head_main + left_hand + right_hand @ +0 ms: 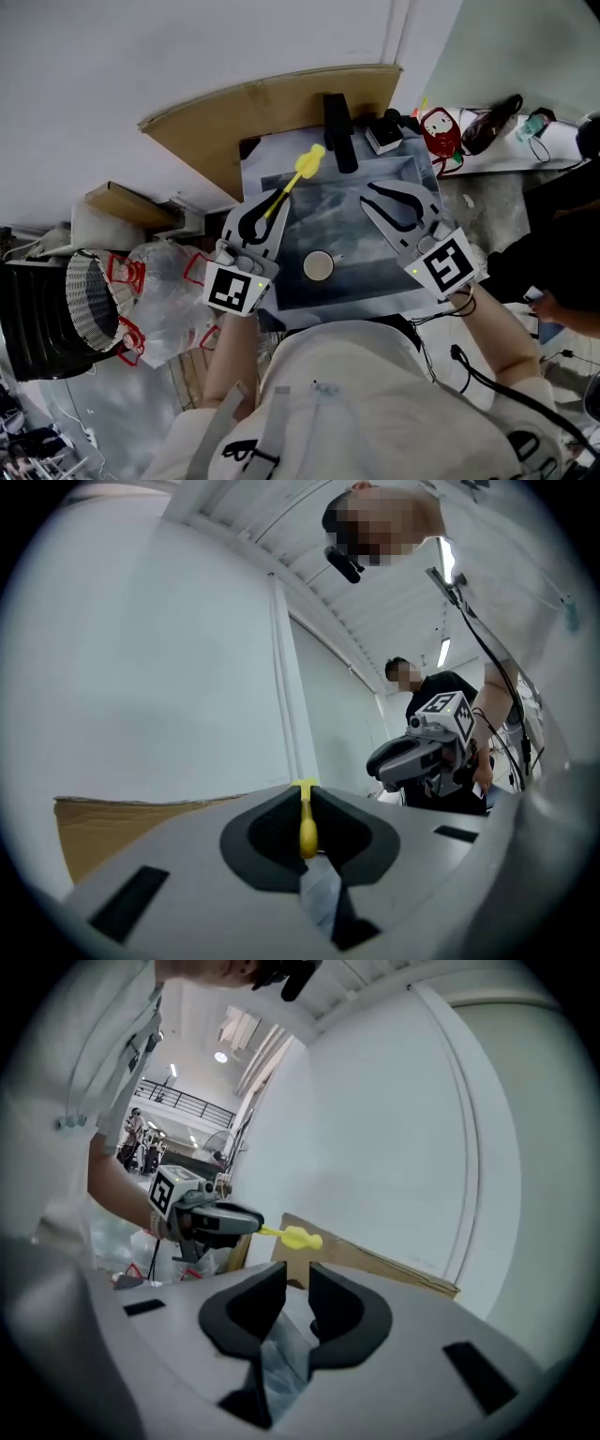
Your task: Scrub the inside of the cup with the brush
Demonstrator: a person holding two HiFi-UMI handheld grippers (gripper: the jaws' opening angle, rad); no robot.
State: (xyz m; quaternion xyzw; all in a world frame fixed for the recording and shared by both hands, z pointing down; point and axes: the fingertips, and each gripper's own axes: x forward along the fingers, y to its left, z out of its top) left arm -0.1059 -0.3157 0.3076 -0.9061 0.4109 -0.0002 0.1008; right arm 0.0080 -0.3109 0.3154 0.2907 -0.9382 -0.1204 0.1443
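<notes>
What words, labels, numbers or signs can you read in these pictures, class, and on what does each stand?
None can be read.
The left cube and the right cube bear only black-and-white square patterns, no letters.
The red print on the plastic bags is too small to read.

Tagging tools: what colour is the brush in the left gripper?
The brush is yellow, clearest in the head view.

Wall: plain white (187, 56), running behind everything.
Cardboard: brown sheet (272, 103) propped against the wall, just behind the surface.
Surface: grey, marbled top (328, 217).
Floor: grey (103, 412); clear plastic bags (164, 300) and a wire-mesh basket (89, 300) at the left.
Ceiling: white ribbed panels with a strip light (443, 652).
</notes>
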